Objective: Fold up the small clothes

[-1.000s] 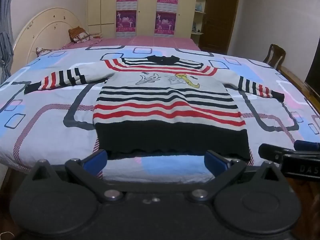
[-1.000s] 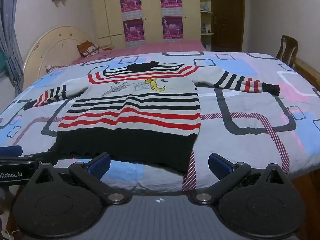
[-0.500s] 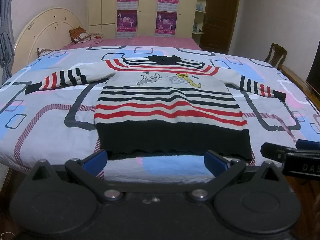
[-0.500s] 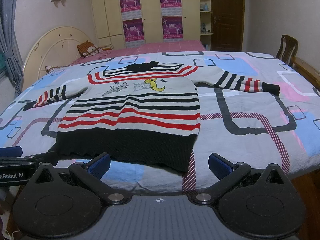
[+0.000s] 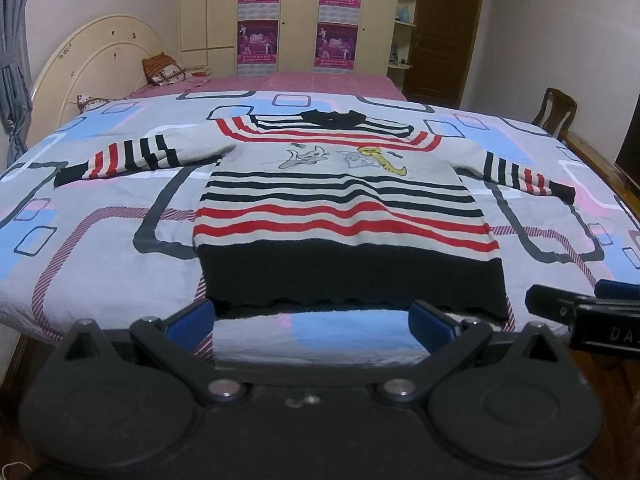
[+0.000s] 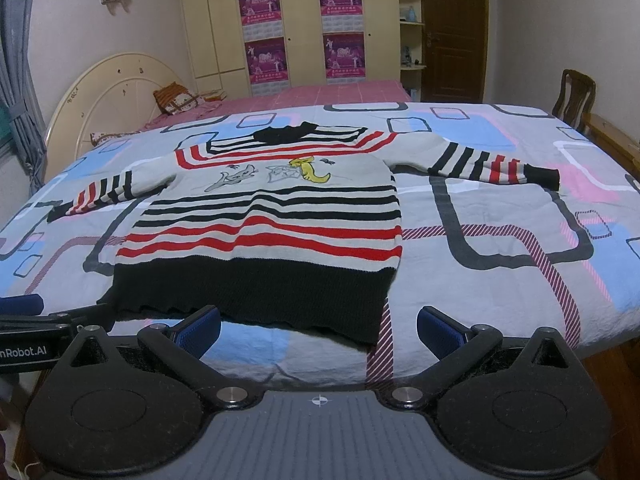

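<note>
I held both tongs, left tongs (image 5: 311, 322) and right tongs (image 6: 319, 326), wide and empty just before the striped sweater (image 5: 340, 208) spread flat on the bed (image 5: 100, 216), a chair (image 6: 574, 98) far right.

Small striped sweater (image 5: 340, 208), grey with red and black bands, black hem, flat, face up, sleeves outspread

Very little has moved in this last second. In the left wrist view, the grey knitted sweater with red and black stripes (image 5: 340, 208) and the patterned grey, blue and pink bed cover (image 5: 100, 240) under it have slid a very small bit toward the right. The black right gripper (image 5: 580, 304) at the right edge has slid the same way. In the right wrist view, the black left gripper (image 6: 60, 312) at the left edge sits slightly lower than before.
</note>
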`<state>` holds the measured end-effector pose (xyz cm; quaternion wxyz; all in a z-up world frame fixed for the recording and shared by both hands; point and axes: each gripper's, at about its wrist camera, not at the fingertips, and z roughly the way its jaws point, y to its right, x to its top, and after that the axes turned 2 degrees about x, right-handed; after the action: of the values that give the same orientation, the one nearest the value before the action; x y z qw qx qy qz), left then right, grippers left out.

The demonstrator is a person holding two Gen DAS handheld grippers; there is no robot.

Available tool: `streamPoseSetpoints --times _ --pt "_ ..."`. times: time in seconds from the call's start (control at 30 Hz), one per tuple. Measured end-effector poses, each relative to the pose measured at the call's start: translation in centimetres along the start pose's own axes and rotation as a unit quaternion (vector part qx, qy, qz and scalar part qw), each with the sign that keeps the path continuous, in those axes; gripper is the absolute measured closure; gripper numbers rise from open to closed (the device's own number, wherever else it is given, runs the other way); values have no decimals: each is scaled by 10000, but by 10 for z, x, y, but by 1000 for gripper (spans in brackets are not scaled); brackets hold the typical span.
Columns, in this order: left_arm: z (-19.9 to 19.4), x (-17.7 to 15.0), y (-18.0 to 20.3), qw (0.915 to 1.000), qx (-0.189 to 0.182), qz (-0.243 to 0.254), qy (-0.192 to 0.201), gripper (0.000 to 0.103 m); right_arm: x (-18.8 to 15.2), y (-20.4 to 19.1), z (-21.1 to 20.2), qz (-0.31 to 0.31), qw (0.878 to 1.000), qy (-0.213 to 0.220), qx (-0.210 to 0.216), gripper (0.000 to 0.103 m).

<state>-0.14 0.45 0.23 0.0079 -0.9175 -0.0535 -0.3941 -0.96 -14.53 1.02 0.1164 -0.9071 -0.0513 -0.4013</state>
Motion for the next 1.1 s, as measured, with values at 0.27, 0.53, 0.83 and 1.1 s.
streamPoseSetpoints --times 0.27,0.53,0.83,1.1 --pt "-1 0 1 10000 6 3 -10 0 0 0 0 -1 10000 2 -2 0" --pt "-2 0 1 10000 4 8 -17 0 0 0 2 17 10000 8 -12 0" --pt "-2 1 1 10000 10 7 -22 0 -1 -1 1 16 10000 9 -13 0" --pt "-2 0 1 10000 22 9 -23 0 0 -3 1 -5 10000 2 -11 0"
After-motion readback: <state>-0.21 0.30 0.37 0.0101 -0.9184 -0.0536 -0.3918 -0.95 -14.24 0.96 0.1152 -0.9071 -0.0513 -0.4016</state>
